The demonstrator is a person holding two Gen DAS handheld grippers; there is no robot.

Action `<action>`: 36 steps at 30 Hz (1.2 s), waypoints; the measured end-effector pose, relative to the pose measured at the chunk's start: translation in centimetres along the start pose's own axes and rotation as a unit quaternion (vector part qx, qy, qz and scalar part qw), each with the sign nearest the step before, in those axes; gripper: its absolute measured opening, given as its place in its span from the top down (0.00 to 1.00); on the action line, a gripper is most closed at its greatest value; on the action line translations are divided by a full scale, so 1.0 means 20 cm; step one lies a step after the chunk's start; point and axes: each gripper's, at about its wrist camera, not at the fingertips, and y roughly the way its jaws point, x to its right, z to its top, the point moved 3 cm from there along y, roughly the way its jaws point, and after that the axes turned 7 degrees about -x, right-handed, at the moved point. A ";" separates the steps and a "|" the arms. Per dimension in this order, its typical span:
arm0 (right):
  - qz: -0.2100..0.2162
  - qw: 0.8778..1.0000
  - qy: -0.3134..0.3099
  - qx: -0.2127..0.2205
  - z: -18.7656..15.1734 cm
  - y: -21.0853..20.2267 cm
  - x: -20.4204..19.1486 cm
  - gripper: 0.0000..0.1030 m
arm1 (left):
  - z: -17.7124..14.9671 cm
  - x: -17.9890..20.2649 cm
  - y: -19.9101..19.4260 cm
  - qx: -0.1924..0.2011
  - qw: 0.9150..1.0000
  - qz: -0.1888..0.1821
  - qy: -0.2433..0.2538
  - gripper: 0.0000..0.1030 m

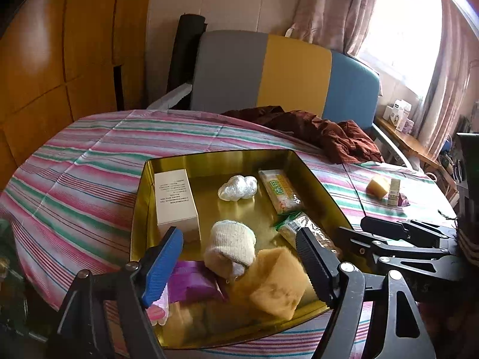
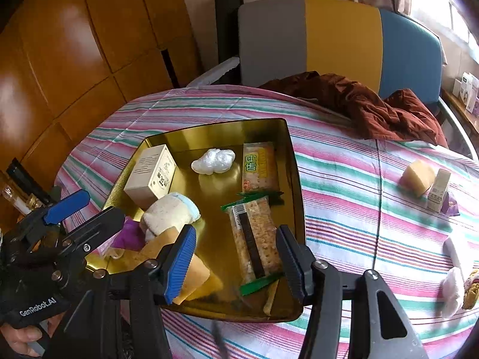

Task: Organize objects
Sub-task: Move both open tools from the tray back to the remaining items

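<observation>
A golden tin tray (image 1: 143, 197) (image 2: 295, 179) lies on the striped bed. It holds a white box (image 1: 175, 200), a plastic wad (image 1: 238, 188), two cracker packets (image 1: 277, 191) (image 2: 254, 239), a rolled sock (image 1: 230, 245), a purple packet (image 1: 191, 281) and a yellow sponge (image 1: 275, 281). My left gripper (image 1: 239, 269) hangs open over the tray's near corner, the sock and sponge lying loose between its fingers. My right gripper (image 2: 236, 263) is open astride the nearer cracker packet, which rests on the tray floor.
Right of the tray on the sheet lie another yellow sponge (image 2: 417, 176), a small carton (image 2: 438, 190) and white soft items (image 2: 452, 287). A brown garment (image 1: 335, 137) is bunched at the far side before a grey, yellow and blue headboard (image 1: 296, 74). Wooden wardrobe (image 1: 60, 59) stands left.
</observation>
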 end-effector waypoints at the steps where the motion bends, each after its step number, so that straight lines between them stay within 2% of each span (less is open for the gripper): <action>1: -0.001 1.000 0.000 0.001 0.00 0.00 0.00 0.45 | 0.00 0.00 -0.01 0.002 1.000 0.001 0.002 0.22; 18: -0.011 1.000 0.020 0.008 -0.05 -0.06 0.08 0.45 | -0.02 0.09 -0.04 0.004 1.000 -0.003 0.027 0.21; 22: -0.023 0.999 0.020 0.011 -0.06 -0.07 0.09 0.36 | -0.03 0.10 -0.03 0.002 1.000 -0.003 0.031 0.18; 36: -0.040 0.999 0.031 0.014 -0.07 -0.08 0.14 0.34 | -0.04 0.13 -0.03 0.003 0.999 0.005 0.040 0.15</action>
